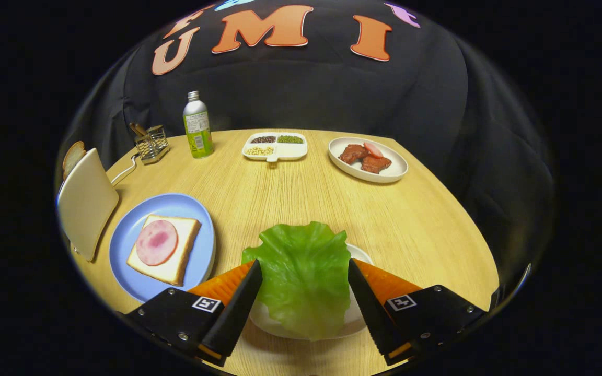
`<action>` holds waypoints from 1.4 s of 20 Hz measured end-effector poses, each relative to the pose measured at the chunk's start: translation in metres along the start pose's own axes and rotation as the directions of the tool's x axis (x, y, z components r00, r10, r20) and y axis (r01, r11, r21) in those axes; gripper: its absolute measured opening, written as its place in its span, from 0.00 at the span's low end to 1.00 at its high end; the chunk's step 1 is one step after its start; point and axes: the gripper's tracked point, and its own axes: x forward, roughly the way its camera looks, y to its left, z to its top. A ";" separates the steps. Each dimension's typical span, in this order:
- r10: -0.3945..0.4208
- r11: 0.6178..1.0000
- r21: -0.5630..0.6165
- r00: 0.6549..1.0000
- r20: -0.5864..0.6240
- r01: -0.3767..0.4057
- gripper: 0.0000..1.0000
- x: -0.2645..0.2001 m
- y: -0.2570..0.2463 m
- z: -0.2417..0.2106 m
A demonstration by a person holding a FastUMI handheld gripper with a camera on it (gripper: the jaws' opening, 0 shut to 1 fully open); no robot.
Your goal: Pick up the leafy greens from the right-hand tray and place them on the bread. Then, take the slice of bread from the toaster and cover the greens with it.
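Wood table (290, 198) — tool (304, 279) astride greens (303, 277)

One lettuce leaf (301, 277) lies between the fingers, which stand spread apart. Beyond them: three plates, one blue (128, 235), one under the leaf (361, 254), one with meat (395, 169); one divided dish (293, 151); one bottle (197, 125); one toaster (85, 201); two bread slices (175, 263) (72, 156).

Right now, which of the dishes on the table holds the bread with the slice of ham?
The blue plate, left of the gripper, beside the toaster. The open fingers flank the leafy greens on a white tray; the other white dishes sit beyond.
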 end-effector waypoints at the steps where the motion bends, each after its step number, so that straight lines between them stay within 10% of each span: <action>1: -0.002 1.000 0.003 1.000 -0.008 0.002 0.99 0.002 -0.001 -0.002; 14: 0.038 0.999 0.039 0.996 -0.081 -0.035 0.86 0.014 0.004 -0.018; 23: -0.004 0.999 0.042 0.996 -0.093 0.008 0.13 0.011 -0.004 -0.020; 28: -0.013 0.998 0.062 0.999 -0.050 0.017 0.02 -0.006 -0.006 -0.001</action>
